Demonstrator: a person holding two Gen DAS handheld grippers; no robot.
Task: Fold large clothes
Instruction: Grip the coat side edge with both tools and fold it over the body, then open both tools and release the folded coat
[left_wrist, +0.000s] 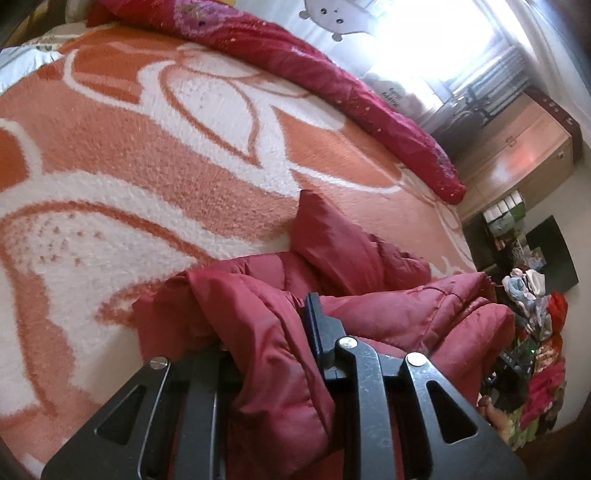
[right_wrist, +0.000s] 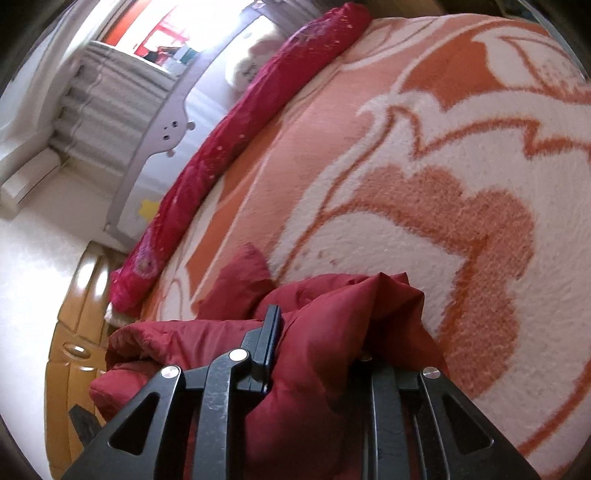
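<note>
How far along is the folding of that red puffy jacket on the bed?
Early. Both the left gripper and right gripper are clamped on the red jacket, which lies bunched on the orange blanket. No neat fold shows yet; spreading and folding remain.

1. This is looking like a bedroom in a home: a bed (left_wrist: 155, 155) with an orange and white fleece blanket (right_wrist: 461, 192) is filling both views.
2. A rolled red quilt (left_wrist: 332, 70) is lying along the far edge of the bed.
3. A wooden cabinet (left_wrist: 524, 155) is standing near the bright window (left_wrist: 443, 33).
4. Loose clothes (left_wrist: 543, 354) are piling on the floor beside the bed.
</note>
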